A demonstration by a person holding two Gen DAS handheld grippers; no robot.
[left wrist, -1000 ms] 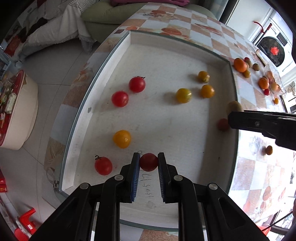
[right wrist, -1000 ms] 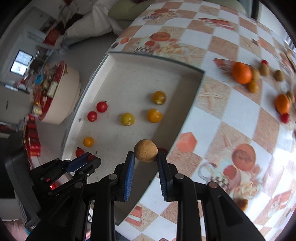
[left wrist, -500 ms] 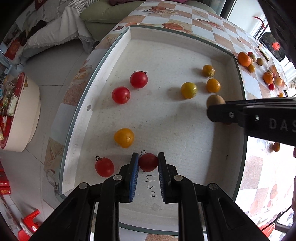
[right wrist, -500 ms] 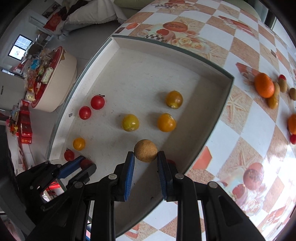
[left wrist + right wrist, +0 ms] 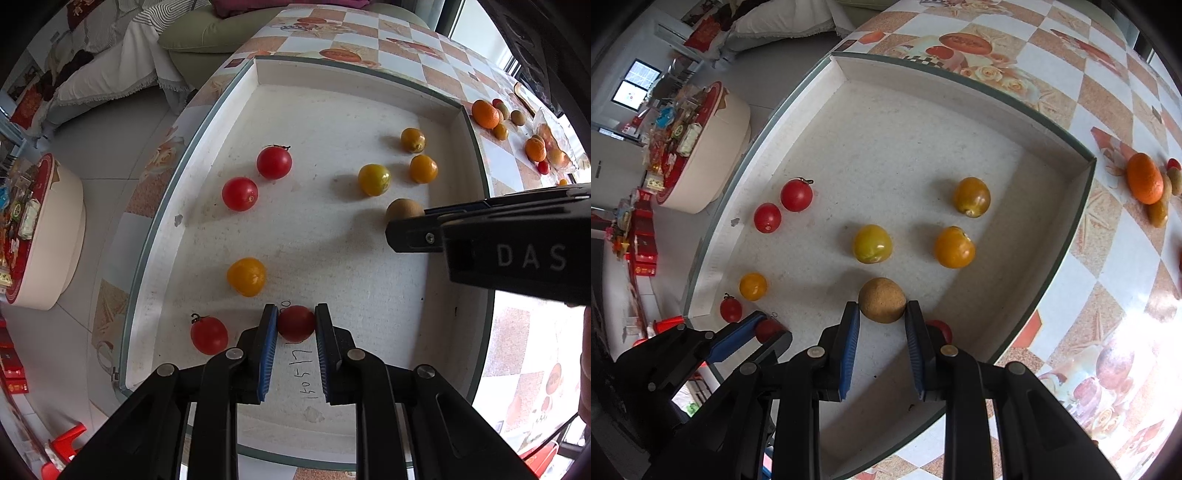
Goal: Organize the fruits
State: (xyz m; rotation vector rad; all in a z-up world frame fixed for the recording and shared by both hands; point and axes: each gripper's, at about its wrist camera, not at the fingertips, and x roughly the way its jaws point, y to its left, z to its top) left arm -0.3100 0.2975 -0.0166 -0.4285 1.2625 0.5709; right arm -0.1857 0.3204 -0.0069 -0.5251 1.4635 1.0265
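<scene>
While the left gripper [image 5: 295, 326] has its jaws clamped on a red tomato [image 5: 296, 323] low over the near end of the white tray [image 5: 332, 92], the right gripper [image 5: 882, 314] has its jaws clamped on a brown kiwi [image 5: 882, 300] above the tray's right side, just beside three yellow tomatoes [image 5: 872, 243]. Two red tomatoes [image 5: 274, 161] lie at tray left, one orange tomato [image 5: 246, 276] and another red tomato [image 5: 208, 335] nearer; more fruit, including an orange [image 5: 1144, 178], sits on the checked worktop [image 5: 1108, 258] beyond the tray.

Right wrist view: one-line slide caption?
Right gripper holds a brown fruit above the white tray of red and yellow tomatoes.
</scene>
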